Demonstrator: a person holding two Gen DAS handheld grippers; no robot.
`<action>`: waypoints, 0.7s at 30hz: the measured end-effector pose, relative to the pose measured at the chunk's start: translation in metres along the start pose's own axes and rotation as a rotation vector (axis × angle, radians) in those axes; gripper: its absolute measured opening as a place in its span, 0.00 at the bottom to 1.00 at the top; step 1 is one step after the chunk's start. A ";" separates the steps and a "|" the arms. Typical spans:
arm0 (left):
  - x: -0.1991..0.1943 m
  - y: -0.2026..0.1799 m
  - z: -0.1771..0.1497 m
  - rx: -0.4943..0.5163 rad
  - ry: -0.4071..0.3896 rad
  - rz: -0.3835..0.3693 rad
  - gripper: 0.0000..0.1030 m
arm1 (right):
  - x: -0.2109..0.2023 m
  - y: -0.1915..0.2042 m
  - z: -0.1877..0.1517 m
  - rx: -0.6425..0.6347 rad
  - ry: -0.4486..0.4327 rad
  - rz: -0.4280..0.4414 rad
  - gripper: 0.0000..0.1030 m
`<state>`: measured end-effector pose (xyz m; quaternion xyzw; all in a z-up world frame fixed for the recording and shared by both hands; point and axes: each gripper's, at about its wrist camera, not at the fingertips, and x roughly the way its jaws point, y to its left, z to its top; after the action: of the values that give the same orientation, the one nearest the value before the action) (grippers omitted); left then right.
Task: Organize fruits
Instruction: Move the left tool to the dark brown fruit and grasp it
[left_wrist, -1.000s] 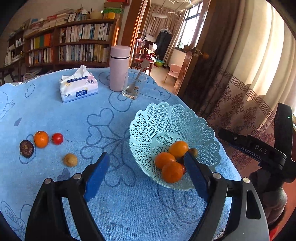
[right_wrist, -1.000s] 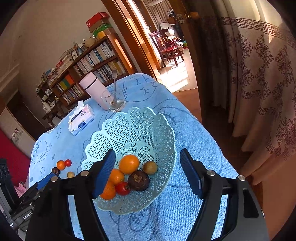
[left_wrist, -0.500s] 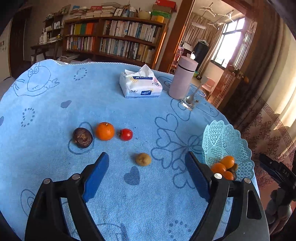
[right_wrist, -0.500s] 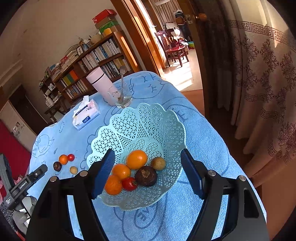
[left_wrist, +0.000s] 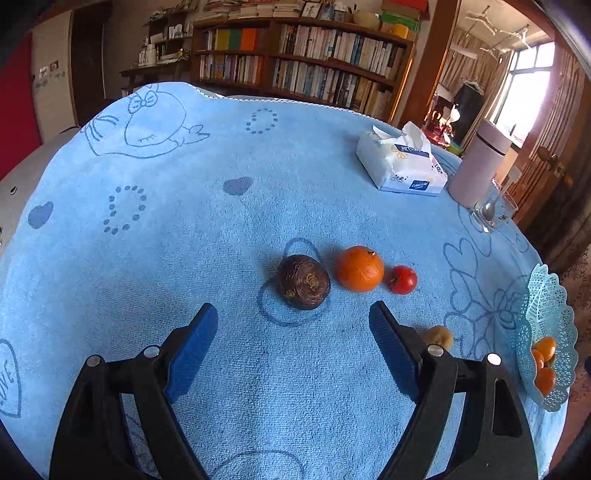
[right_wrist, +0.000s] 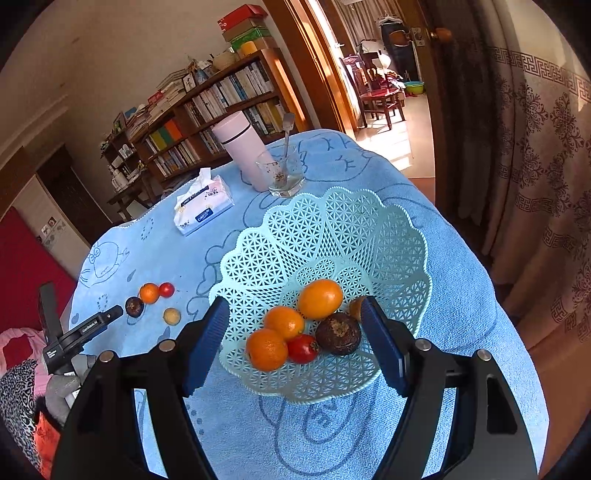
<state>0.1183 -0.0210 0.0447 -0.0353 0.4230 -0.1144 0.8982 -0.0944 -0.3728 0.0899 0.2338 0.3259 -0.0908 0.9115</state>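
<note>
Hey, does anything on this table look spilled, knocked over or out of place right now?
Nothing spilled or tipped. Four fruits lie loose on the cloth, outside the basket: a dark fruit, an orange, a tomato and a small brown fruit.

Left gripper (left_wrist: 291, 314) black frame, blue pads, silver screws, seemingly plastic

Round table under a light-blue terry cloth (left_wrist: 155, 258) printed with hearts and cartoons. Lying on it: dark brown wrinkled fruit (left_wrist: 303, 281), orange mandarin (left_wrist: 359, 268), small red tomato (left_wrist: 403, 279), tan kiwi (left_wrist: 439, 336), white tissue pack (left_wrist: 401, 163), pink cylindrical flask (left_wrist: 478, 165), clear glass (left_wrist: 493, 210), pale-green lattice plastic basket (right_wrist: 354, 229).
</note>
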 end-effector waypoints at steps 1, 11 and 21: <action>0.003 0.001 0.000 0.000 0.005 0.007 0.81 | 0.001 0.004 -0.001 -0.009 0.005 0.009 0.73; 0.029 -0.001 0.004 0.015 0.049 0.039 0.81 | 0.016 0.040 -0.006 -0.067 0.042 0.063 0.73; 0.052 -0.004 0.016 -0.002 0.063 0.034 0.67 | 0.037 0.063 -0.018 -0.121 0.099 0.072 0.73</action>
<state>0.1618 -0.0379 0.0166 -0.0255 0.4519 -0.0995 0.8862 -0.0558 -0.3091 0.0775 0.1941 0.3669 -0.0265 0.9094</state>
